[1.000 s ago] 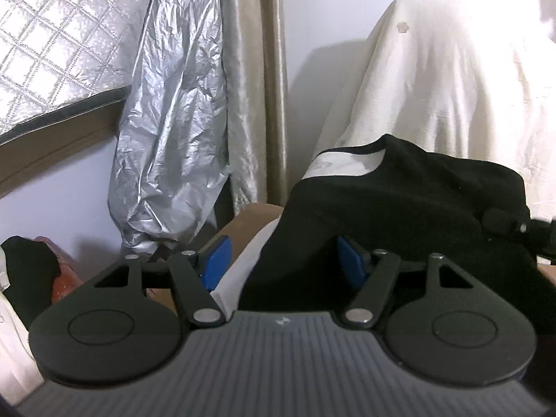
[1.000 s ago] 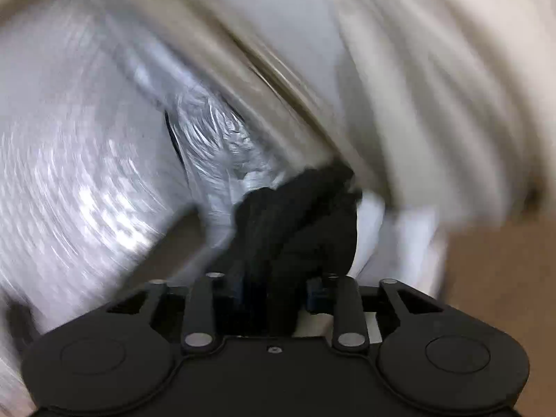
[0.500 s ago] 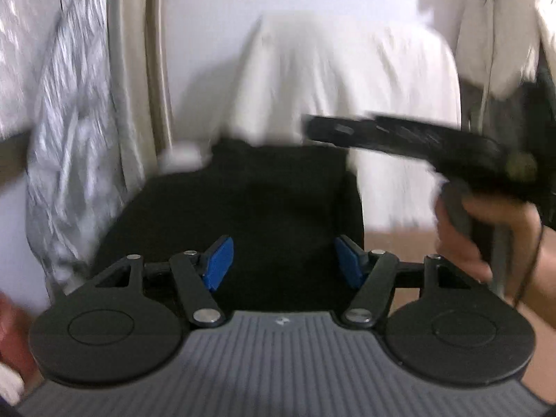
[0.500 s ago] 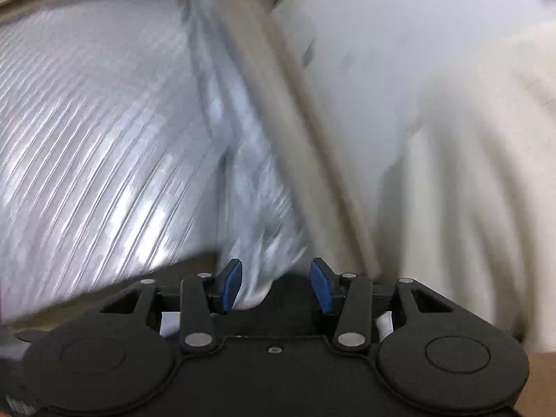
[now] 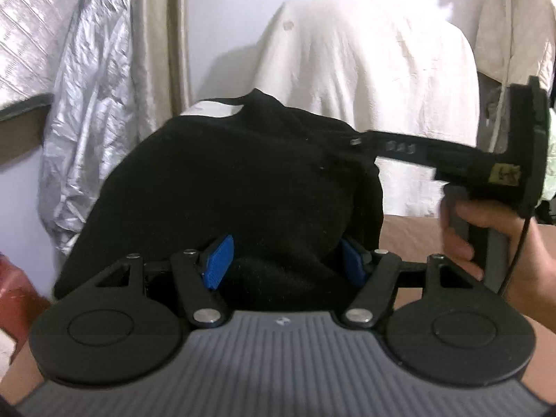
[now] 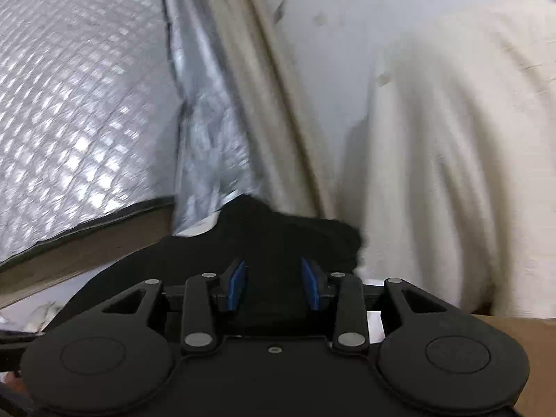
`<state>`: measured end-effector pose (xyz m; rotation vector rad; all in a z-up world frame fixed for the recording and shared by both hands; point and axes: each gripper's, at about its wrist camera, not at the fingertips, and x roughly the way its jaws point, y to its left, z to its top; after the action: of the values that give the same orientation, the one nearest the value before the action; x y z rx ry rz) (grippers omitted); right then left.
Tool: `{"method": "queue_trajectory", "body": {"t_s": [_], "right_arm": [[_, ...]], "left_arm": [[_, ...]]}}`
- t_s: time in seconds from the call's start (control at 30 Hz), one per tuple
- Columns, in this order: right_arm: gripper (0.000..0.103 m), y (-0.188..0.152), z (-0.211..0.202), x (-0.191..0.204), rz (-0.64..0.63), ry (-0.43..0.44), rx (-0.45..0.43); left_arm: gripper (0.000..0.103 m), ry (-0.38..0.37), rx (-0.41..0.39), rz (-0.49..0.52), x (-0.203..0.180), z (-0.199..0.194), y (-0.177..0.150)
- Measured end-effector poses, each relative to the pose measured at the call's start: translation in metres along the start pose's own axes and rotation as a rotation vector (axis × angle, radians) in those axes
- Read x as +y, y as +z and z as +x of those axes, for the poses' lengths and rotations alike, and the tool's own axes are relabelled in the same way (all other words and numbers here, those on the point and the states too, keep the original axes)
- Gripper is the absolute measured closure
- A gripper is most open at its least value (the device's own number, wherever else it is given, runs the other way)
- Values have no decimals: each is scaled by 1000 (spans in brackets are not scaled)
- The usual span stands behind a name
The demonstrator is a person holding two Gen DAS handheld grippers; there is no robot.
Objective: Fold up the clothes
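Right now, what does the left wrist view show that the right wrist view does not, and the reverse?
Only the left wrist view shows the right gripper from the side, reaching over the garment's far edge, the person's hand on its handle, and a red object at the left edge. Only the right wrist view shows the right gripper's blue pads standing apart over the cloth. Both show the black garment, the cream cloth-draped shape, the silver quilted sheet and the beige curtain.
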<state>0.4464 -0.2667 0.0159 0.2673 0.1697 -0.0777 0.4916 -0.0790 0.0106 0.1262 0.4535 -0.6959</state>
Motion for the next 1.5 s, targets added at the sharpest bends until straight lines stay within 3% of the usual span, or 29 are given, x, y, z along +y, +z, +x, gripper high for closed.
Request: {"method": "queue_trajectory", "body": {"t_s": [0.03,0.07,0.1,0.2,0.3,0.47,0.53,0.67,0.8,0.97,1.17,1.5], "right_arm": [[49,0,-13,-1,8,-86,-40],[45,1,-26,-2,18,-176,-84],[42,2,-41,-7,33,-186,-104],[39,5,-83,-17,41,-116,-99],[38,-5,-114,-18,26,-101,-59],[38,-31,-152,-24,97,-73,35],[38,-38,-163,-23,107,-56,79],[33,-45,-191,-14,53,-71,113],[27,-43,-226,-6,-12,-98,124],[24,-44,-264,8,-30,-100,163],[24,-60,-292,22,-37,-139,213],[24,-89,-331,52,-34,-101,322]], "left_arm": [[19,36,5,-16,-1,-5,-3],[19,58,8,-45,-2,-13,-6],[19,69,5,-77,-2,-23,-9],[18,108,-7,-149,-8,-57,-17],[16,153,-21,-167,-21,-89,-27],[15,139,2,-248,-34,-118,-36],[12,171,5,-267,-43,-129,-40],[6,241,78,-249,-74,-154,-64],[6,217,143,-247,-90,-168,-85],[6,284,135,-275,-97,-193,-106],[4,312,146,-264,-101,-212,-138],[0,320,177,-264,-118,-251,-159]]}}
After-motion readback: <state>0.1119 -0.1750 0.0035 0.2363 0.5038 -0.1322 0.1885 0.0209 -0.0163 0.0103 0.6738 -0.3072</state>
